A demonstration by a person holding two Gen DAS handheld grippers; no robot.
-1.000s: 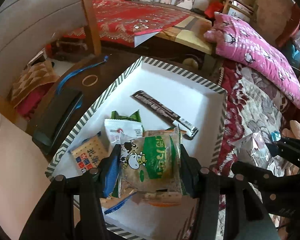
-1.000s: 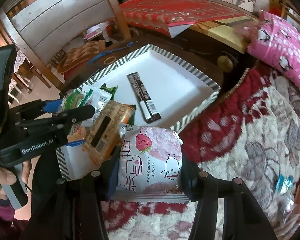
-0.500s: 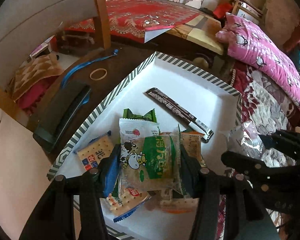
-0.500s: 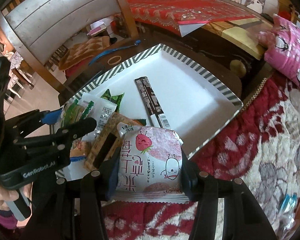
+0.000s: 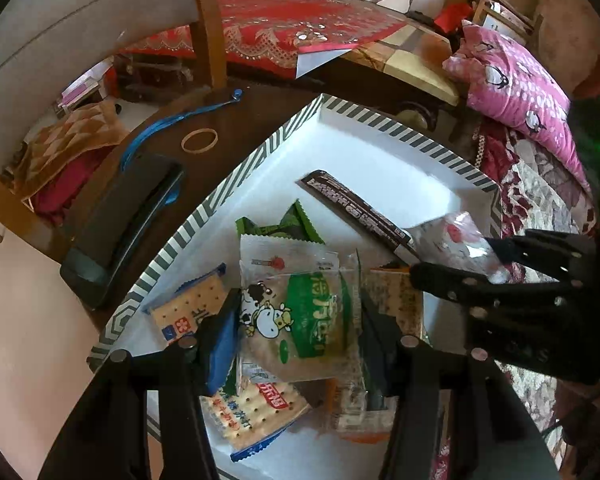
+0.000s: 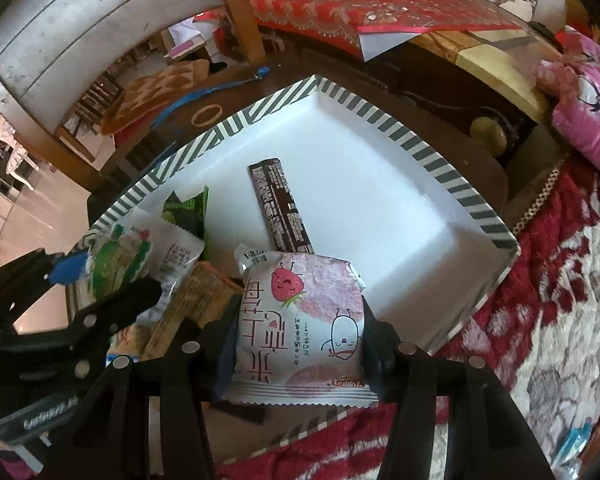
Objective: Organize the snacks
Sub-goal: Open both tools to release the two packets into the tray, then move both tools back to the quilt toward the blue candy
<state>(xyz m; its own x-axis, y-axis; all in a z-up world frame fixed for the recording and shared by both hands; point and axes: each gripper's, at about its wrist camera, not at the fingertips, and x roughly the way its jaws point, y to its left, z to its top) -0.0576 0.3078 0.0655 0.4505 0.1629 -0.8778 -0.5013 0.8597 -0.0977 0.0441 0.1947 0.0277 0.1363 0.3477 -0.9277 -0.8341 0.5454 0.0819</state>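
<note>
My left gripper point(image 5: 296, 320) is shut on a green-and-white cow snack packet point(image 5: 300, 316), held over the near-left part of a white tray with a striped rim point(image 5: 404, 132). My right gripper point(image 6: 300, 320) is shut on a pink strawberry snack packet point(image 6: 300, 320), held over the tray's near edge. The right gripper also shows in the left wrist view point(image 5: 452, 256), and the left gripper in the right wrist view point(image 6: 112, 284). In the tray lie a long dark bar point(image 6: 280, 208), a green packet point(image 5: 284, 228), cracker packs point(image 5: 188, 312) and other packets.
The tray point(image 6: 380, 116) sits on a dark round table point(image 5: 260, 108). A black case point(image 5: 120, 232), a blue lanyard point(image 5: 172, 124) and a rubber band point(image 5: 199, 141) lie left of it. A red-and-white floral blanket point(image 6: 540, 320) is on the right, a pink pillow point(image 5: 516, 88) behind.
Both grippers, each holding its packet, have moved forward over the tray. The right gripper has come in from the blanket side to above the tray's near edge.
</note>
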